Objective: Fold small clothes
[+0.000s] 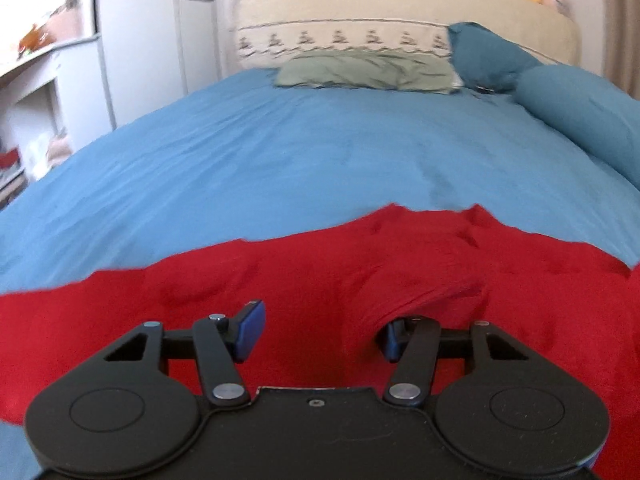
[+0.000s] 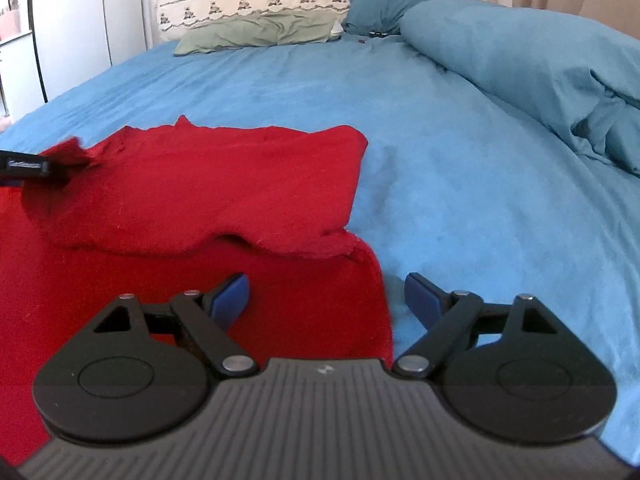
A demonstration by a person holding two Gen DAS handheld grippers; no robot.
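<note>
Red garment (image 2: pixel 208 184) under both wide-parted jaws; fold drapes left's right pad (image 1: pixel 394 340).

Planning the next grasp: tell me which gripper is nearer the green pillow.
Neither clearly. The left gripper and right gripper both sit over the red garment, far from the green pillow at the headboard.

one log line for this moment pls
task: fold small clothes | red garment part folded on blue bed | left gripper open, cloth draped on one finger | right gripper open at garment edge

We see a red cloth (image 2: pixel 208 184) lying on the blue bed sheet (image 2: pixel 460 168), its far part folded back over itself.
</note>
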